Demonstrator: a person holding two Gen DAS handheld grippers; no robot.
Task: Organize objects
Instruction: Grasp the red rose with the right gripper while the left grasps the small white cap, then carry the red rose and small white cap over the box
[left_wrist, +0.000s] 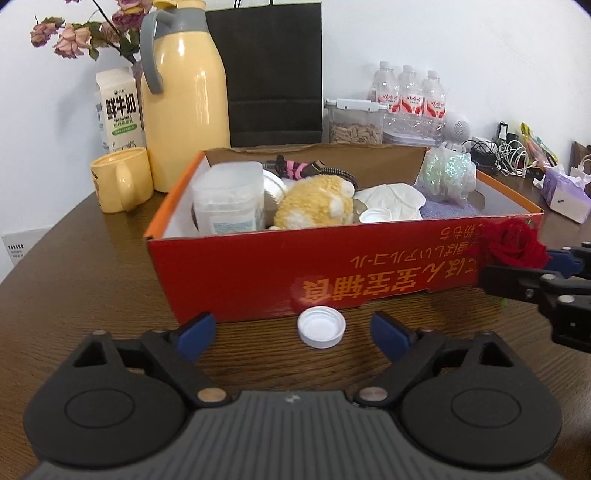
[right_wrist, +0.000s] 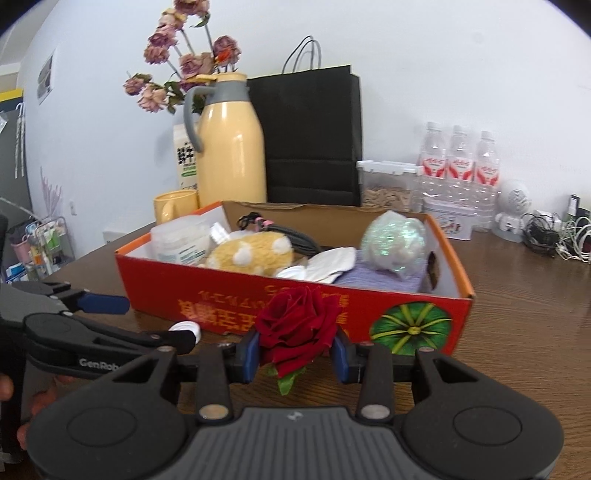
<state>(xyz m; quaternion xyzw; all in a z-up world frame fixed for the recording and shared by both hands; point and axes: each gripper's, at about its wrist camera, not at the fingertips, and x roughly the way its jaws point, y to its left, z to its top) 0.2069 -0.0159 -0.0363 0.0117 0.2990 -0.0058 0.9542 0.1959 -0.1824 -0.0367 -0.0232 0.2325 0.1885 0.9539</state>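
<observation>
A: Why is the red rose (right_wrist: 297, 325) held low, just before the red box (right_wrist: 236, 291)?
B: The right gripper (right_wrist: 295, 356) is clamped on its bloom, probably to lift it over the near wall to join the plush toy (right_wrist: 251, 254).
A: And the left gripper (left_wrist: 293, 332)?
B: Fingers apart, framing the white cap (left_wrist: 321, 328) on the surface by that same wall, likely next.
</observation>
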